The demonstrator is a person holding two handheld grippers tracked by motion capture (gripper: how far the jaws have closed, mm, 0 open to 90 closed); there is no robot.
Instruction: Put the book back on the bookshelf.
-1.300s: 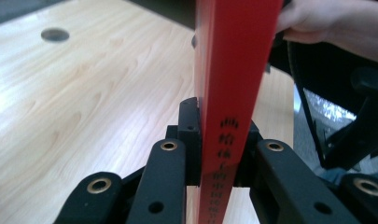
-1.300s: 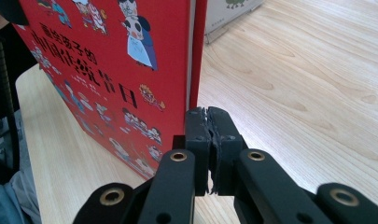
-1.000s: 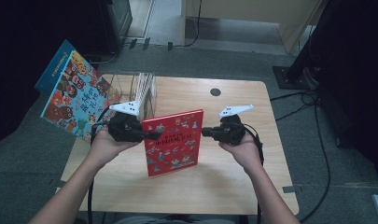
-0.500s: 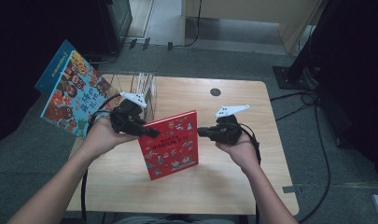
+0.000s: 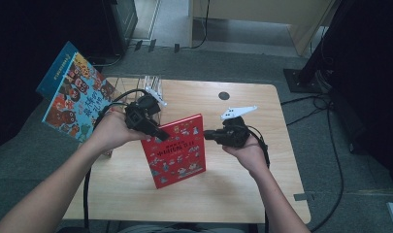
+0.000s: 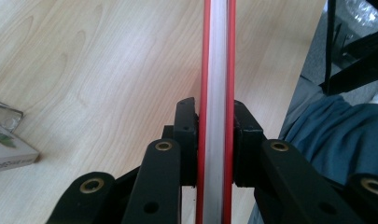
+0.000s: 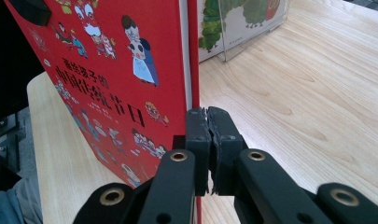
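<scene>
A red picture book (image 5: 177,150) is held tilted over the wooden table (image 5: 247,194), its cover facing up. My left gripper (image 5: 157,133) is shut on the book's upper left corner. In the left gripper view both pads clamp the red covers and white page block (image 6: 216,93). My right gripper (image 5: 207,135) sits at the book's right edge. Its pads (image 7: 208,140) are pressed together with nothing seen between them, right beside the book's edge (image 7: 191,56). The cover (image 7: 107,70) stands to their left.
A clear acrylic book holder (image 5: 153,87) stands at the table's back left, with a caterpillar book (image 7: 242,18) in it. A large blue picture book (image 5: 75,99) leans out past the left edge. A black round grommet (image 5: 224,95) sits at the table's back.
My left hand has lifted and swung toward the back left with the book's corner, so the red book now tilts more. The right hand has barely moved.
</scene>
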